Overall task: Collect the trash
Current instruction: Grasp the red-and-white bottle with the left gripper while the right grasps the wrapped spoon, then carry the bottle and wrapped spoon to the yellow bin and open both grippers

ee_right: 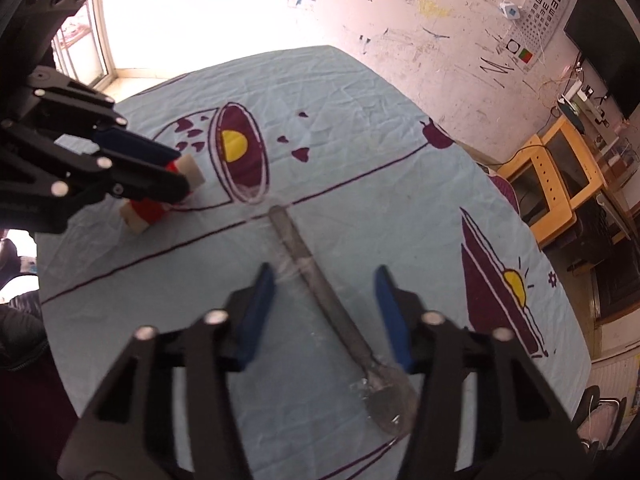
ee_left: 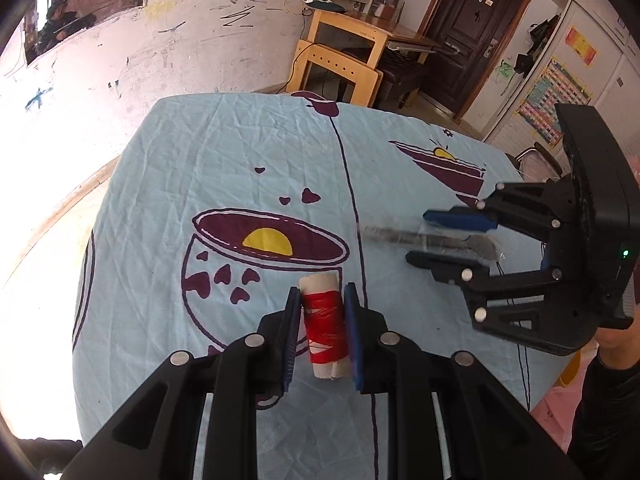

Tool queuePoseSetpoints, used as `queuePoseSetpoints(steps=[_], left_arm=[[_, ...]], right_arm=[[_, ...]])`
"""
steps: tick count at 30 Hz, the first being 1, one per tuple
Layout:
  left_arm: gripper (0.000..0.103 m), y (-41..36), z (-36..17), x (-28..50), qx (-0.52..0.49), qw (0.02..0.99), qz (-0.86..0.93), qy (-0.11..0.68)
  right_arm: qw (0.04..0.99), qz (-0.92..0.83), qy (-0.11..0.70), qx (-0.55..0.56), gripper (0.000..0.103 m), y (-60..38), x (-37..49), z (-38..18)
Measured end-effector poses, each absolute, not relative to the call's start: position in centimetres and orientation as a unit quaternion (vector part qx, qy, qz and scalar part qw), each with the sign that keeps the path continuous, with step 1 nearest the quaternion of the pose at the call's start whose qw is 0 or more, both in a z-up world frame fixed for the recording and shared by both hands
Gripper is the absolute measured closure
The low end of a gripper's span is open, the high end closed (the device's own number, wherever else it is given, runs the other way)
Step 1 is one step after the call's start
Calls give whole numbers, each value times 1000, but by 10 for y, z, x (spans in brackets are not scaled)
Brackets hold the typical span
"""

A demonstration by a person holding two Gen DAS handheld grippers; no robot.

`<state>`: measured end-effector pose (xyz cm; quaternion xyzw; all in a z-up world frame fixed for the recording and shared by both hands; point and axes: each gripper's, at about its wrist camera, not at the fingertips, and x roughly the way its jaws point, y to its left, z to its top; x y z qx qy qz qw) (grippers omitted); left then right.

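Red-taped roll (ee_left: pixel 323 322) sits on the table (ee_left: pixel 168 160), pinched between your left gripper (ee_left: pixel 322 334) jaws; right gripper (ee_right: pixel 326 316) jaws gape astride the wrapped spoon (ee_right: pixel 320 292) beside it: centre, lower, then close

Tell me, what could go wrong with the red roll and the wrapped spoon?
1. The left gripper pinches the red-wound roll across its round sides, so it might roll or squirt out when lifted.
2. The right gripper is open around the plastic-wrapped spoon, which lies flat on the tablecloth; closing could pinch the wrinkled cloth too.
3. The clear wrap looks slick, so the spoon may slip from the fingers.
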<state>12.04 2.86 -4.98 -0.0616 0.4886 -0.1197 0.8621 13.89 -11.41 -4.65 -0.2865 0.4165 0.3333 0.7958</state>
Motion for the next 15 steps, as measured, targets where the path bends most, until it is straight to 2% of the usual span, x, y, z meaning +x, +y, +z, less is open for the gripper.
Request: queuePoseSetpoints(steps=[2, 6, 15], left_arm=[[85, 32, -49, 120, -65, 864, -119, 486], [85, 37, -47, 121, -70, 865, -122, 481], [85, 30, -40, 119, -63, 869, -130, 473]], right_arm=[[795, 328, 423, -286, 87, -112, 140, -47], [807, 311, 426, -266, 92, -115, 145, -43], [842, 294, 403, -203, 92, -141, 142, -16]])
